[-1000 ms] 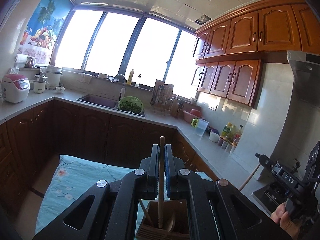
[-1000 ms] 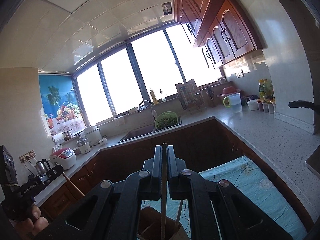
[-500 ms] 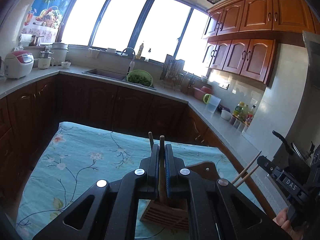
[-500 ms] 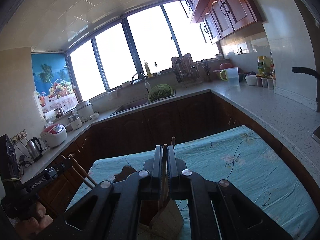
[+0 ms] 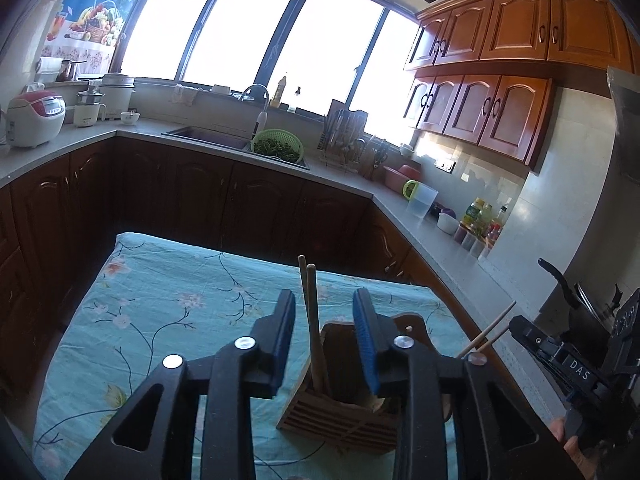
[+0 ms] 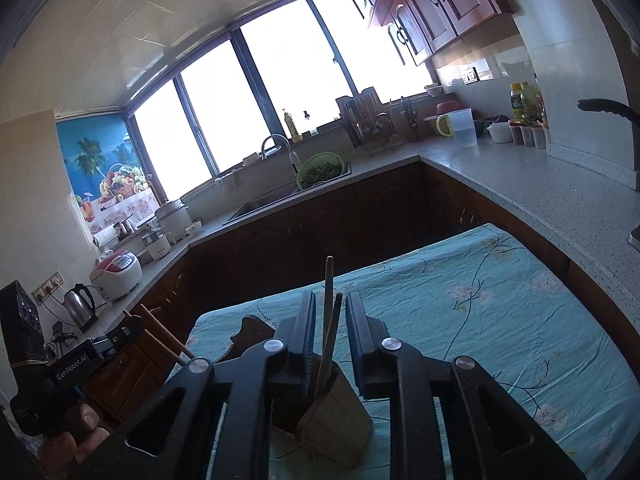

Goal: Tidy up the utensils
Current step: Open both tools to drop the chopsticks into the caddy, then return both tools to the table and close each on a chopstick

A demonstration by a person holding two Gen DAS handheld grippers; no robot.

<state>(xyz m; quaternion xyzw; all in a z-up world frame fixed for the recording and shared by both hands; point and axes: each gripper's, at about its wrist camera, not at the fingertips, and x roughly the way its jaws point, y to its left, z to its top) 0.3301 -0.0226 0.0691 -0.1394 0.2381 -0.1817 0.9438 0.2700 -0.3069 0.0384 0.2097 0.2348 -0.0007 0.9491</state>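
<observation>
Fingers (image 5: 362, 344) on the left gripper (image 5: 325, 342) have just been spreading, and two wooden sticks (image 5: 313, 320) stand free between them, dropped into the slatted wooden holder (image 5: 340, 420) on the blue floral table (image 5: 168, 300). The right gripper (image 6: 329, 338) has just been opening too, its fingers (image 6: 306, 336) parted around a wooden spoon handle (image 6: 329, 280) and a darker stick (image 6: 334, 332). These look light, stiff and smooth; take hold mid-shaft, well above the holder's rim.
</observation>
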